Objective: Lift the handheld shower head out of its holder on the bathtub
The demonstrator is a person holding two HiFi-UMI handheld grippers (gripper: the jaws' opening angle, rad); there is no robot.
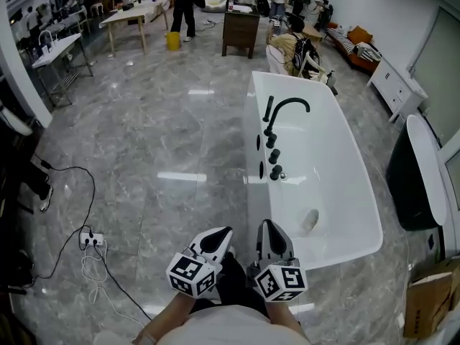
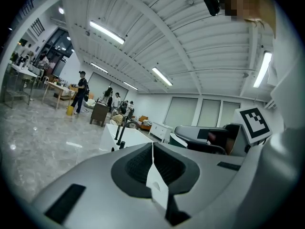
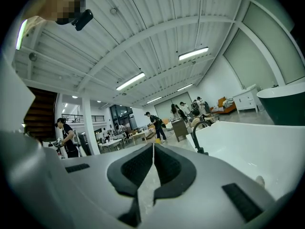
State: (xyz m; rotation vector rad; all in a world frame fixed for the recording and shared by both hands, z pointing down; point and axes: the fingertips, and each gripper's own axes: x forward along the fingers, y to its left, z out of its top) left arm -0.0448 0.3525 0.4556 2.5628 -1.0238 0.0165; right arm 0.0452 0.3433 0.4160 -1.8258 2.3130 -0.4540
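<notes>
Nearest, low in the head view: left tool (image 1: 218, 237) and right tool (image 1: 272, 230) side by side, pointing ahead; jaws of each pressed pad to pad, nothing between them; both just short of the near end of the white bathtub (image 1: 357, 165), touching none of it.

Off to the left on the grey marble floor (image 1: 144, 142): a white power strip (image 1: 92, 240) with looped cables.

Inside the bathtub: bare white basin, apart from one small pale oval (image 1: 309, 221) on the bottom towards the near end, too indistinct to name; looks dry, though hard to be sure.

On the tub's left rim, further along: a row of black knobs (image 1: 274, 157); then an arched black spout (image 1: 289, 105) reaching over the basin; just left of it the handheld shower head (image 1: 268, 108), a slim black stick, tilted, seated in its holder on the rim, well apart from both tools.

To the right: a dark-sided tub (image 1: 404, 185) with a white rim, interior not visible; nearer, a cardboard box (image 1: 429, 304), contents hidden.

Far end of the room: a dark cabinet (image 1: 239, 31); a yellow bucket (image 1: 173, 40), contents not discernible; a pale worktop (image 1: 133, 13); several people standing and sitting.
</notes>
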